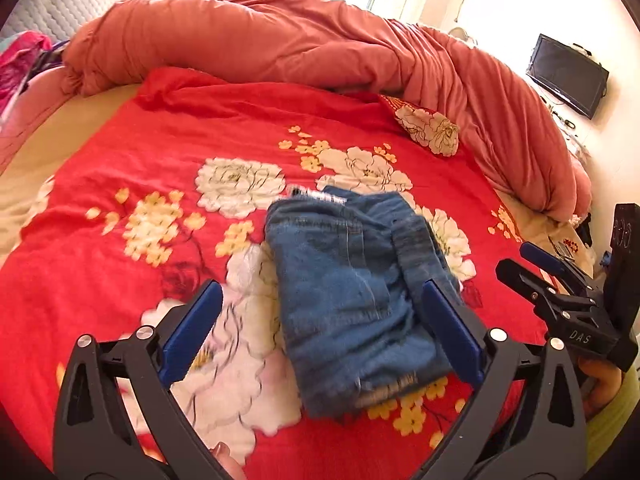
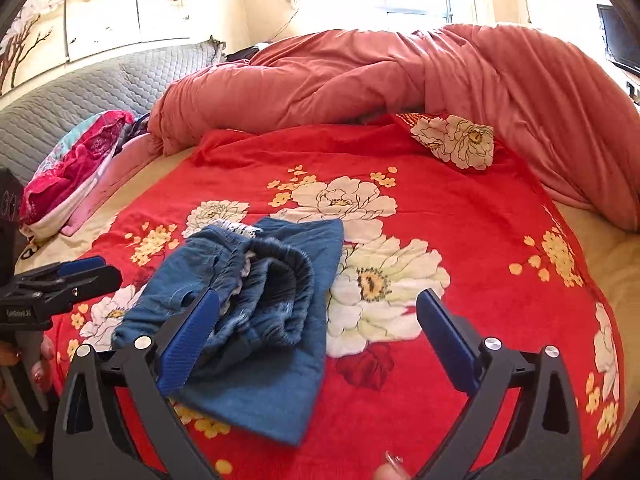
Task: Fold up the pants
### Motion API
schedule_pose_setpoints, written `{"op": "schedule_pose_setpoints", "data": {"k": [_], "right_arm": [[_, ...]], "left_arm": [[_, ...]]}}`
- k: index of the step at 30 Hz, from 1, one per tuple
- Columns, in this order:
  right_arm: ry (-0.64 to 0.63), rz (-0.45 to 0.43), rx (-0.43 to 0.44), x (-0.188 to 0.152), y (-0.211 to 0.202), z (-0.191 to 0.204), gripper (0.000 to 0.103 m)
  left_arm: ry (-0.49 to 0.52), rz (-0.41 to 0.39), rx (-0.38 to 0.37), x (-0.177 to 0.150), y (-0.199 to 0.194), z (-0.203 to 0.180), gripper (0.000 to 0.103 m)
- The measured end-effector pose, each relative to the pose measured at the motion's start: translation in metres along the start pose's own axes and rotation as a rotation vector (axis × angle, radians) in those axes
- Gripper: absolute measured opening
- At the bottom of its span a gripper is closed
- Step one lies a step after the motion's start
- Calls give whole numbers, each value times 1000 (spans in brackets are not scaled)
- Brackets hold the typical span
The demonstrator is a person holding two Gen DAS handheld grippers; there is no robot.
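Blue denim pants (image 1: 352, 300) lie folded into a compact bundle on the red flowered bedspread (image 1: 120, 168). My left gripper (image 1: 320, 286) hangs above them, jaws wide open, and the bundle shows between the blue pads without touching them. In the right wrist view the pants (image 2: 256, 308) sit left of centre, with layered folded edges facing me. My right gripper (image 2: 320, 294) is open and empty; its left finger overlaps the bundle's edge in the picture. The right gripper (image 1: 516, 258) also appears at the right edge of the left view, and the left gripper (image 2: 106, 268) at the left edge of the right view.
A salmon duvet (image 1: 280, 40) is bunched along the far side of the bed. A folded-over flowered corner (image 2: 456, 140) lies near it. Pink clothing (image 2: 76, 172) is piled by the grey quilted headboard (image 2: 80, 92). A dark screen (image 1: 568, 74) stands against the far wall.
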State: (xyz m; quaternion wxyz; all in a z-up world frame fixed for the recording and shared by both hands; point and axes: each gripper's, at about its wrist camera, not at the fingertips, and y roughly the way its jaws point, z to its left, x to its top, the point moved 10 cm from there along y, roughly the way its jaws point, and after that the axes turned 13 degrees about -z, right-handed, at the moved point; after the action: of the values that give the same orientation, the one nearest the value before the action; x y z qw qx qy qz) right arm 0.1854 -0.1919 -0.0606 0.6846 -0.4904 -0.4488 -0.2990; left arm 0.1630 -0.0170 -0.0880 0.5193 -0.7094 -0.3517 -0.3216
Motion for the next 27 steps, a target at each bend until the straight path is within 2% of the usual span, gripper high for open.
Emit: {"op": "schedule_pose_setpoints", "data": {"k": [5, 10, 21, 27], "right_arm": [[-22, -19, -28, -8, -20, 8, 98], [-23, -28, -20, -17, -40, 16, 98], [20, 10, 2, -44, -72, 29, 98], [7, 31, -37, -56, -84, 29, 98]], "left_arm": [[8, -3, 4, -18, -19, -9, 94], [12, -3, 6, -37, -34, -18, 94], [-5, 22, 26, -65, -55, -16, 94], [-18, 49, 32, -80, -62, -11, 94]]}}
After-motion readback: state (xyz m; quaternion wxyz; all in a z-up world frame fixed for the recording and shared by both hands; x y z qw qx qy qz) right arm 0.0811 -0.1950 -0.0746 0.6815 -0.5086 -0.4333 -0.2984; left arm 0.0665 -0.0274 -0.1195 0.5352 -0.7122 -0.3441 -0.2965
